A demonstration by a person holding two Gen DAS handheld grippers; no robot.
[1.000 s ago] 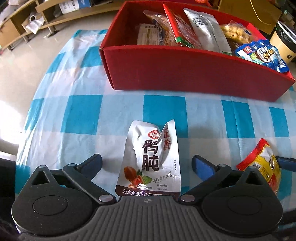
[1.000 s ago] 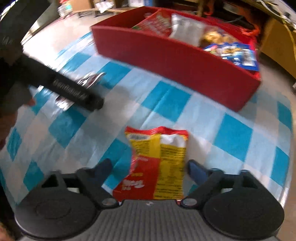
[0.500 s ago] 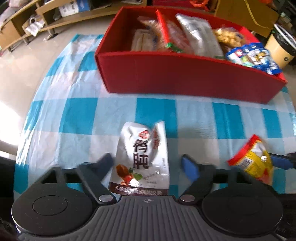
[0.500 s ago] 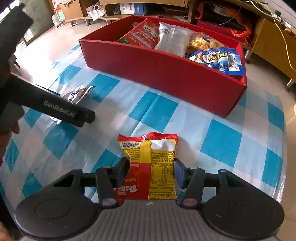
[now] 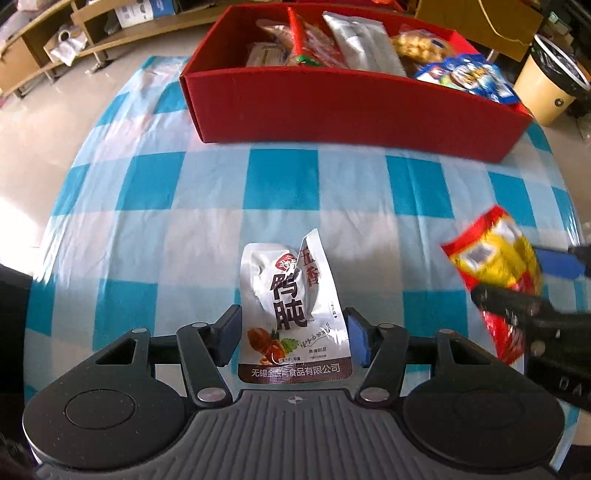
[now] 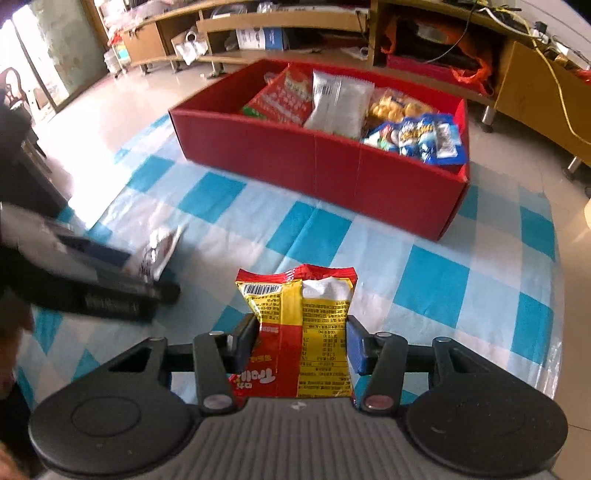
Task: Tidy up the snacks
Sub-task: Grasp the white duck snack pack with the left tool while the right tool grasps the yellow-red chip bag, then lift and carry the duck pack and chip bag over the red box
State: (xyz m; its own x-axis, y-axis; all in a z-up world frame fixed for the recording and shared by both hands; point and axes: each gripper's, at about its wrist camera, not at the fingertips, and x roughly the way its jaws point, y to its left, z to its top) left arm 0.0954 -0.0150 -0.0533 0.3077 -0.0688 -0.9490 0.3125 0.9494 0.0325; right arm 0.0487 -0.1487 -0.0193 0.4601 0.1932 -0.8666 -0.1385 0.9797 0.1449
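Observation:
A silver snack packet [image 5: 291,295] with dark lettering stands between the pads of my left gripper [image 5: 293,341]. The jaws are still closing and both pads press its sides. In the right wrist view the same silver packet [image 6: 159,251] hangs blurred in the left gripper [image 6: 147,273], just above the cloth. My right gripper [image 6: 301,341] is shut on a red and yellow snack packet [image 6: 303,317], held off the table. That packet [image 5: 495,258] also shows at the right of the left wrist view. A red box [image 5: 351,107] stands beyond both.
The red box [image 6: 314,162] holds several snack packets, blue ones [image 6: 424,138] at its right end. A blue and white checked cloth [image 5: 184,221] covers the table. A beige bin [image 5: 550,92] and low wooden shelves [image 6: 258,22] stand past the table.
Both grippers closed on their packets: the left on the silver one, the right on the red and yellow one. Both packets rose a little off the cloth.

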